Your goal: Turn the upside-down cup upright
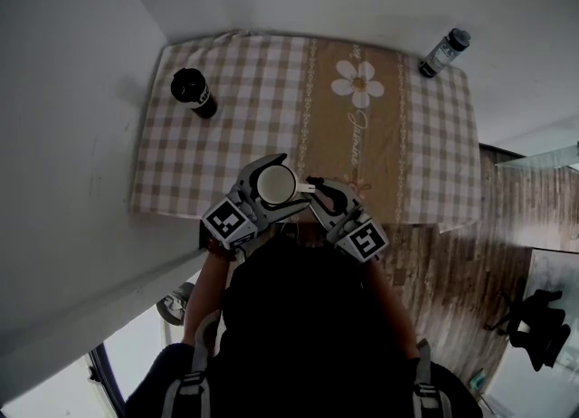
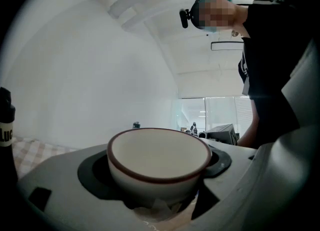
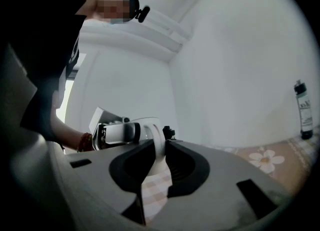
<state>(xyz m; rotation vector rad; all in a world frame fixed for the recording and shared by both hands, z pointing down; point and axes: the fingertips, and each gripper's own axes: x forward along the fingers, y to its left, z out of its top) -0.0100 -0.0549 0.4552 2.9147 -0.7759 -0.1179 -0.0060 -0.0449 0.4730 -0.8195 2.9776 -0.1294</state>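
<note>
Checked cloth (image 1: 271, 90) covers the table, and a black bottle (image 1: 194, 93) stands at its ten o'clock. At six o'clock, by the near edge, our left gripper (image 1: 286, 181) has its jaws spread wide and clamped round the white cup (image 1: 275, 186), whose mouth faces up. From the cup's three o'clock our right gripper (image 1: 316, 186) pinches the handle (image 3: 156, 147) between nearly closed jaws, and a clear bottle (image 1: 444, 52) stands at the table's one o'clock.
</note>
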